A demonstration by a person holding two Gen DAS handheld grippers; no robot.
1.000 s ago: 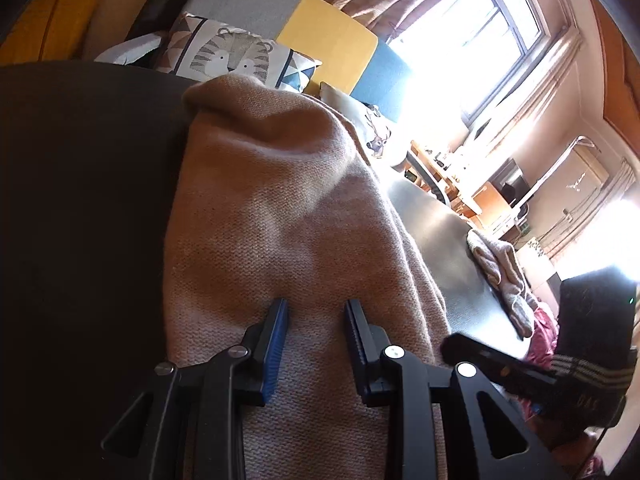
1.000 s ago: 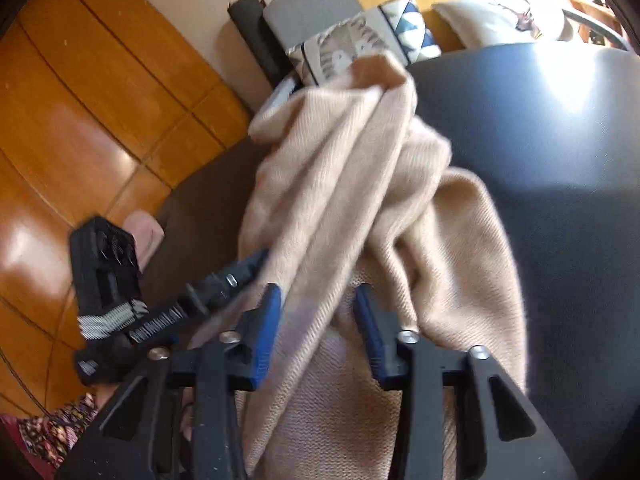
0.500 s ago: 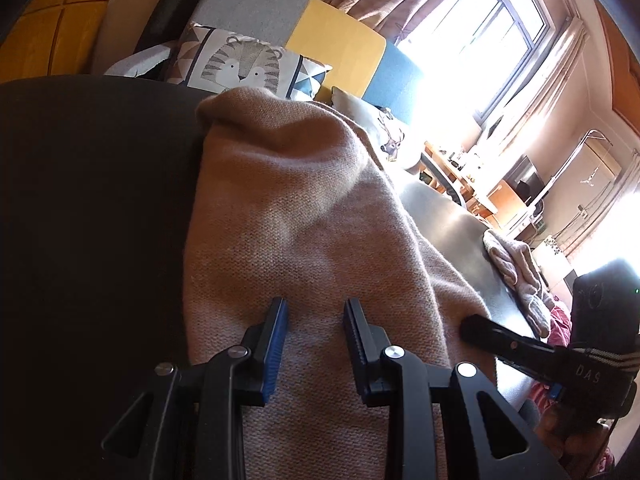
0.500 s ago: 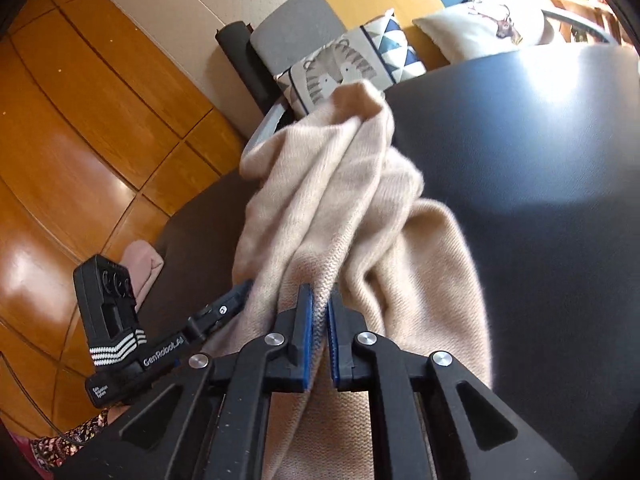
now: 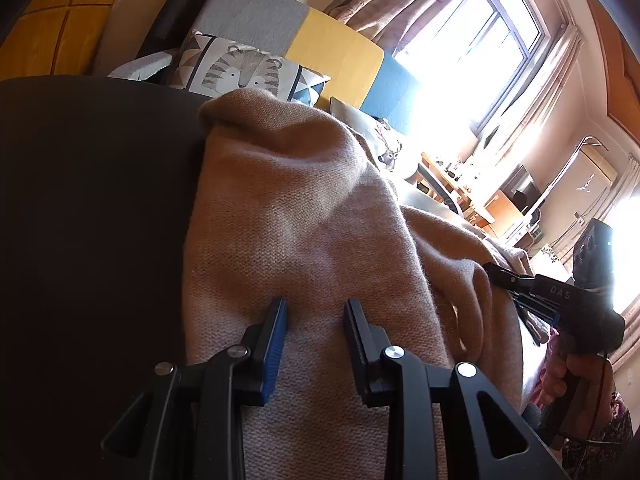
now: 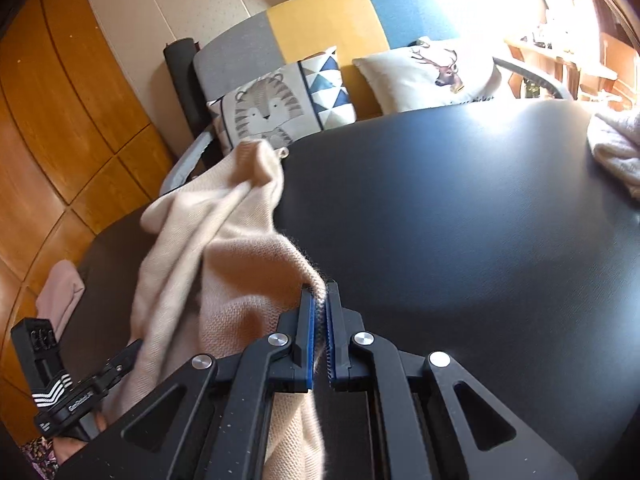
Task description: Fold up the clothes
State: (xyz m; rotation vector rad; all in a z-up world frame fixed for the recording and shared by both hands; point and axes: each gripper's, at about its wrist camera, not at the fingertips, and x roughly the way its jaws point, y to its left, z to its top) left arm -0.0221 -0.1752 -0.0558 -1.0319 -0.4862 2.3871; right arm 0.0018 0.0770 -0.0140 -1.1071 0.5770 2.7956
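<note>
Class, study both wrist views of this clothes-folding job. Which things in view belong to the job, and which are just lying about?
Part of the job:
- beige knit garment
- right gripper, shut on a fold of it
- left gripper, jaws apart over it
- dark table

Lying about:
- tiger cushion
- deer cushion
- pale knit cloth at the table's far edge

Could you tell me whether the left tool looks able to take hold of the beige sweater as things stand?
Probably yes: the left tool sits open right on the beige sweater, with knit between its fingers and nothing in the way.
</note>
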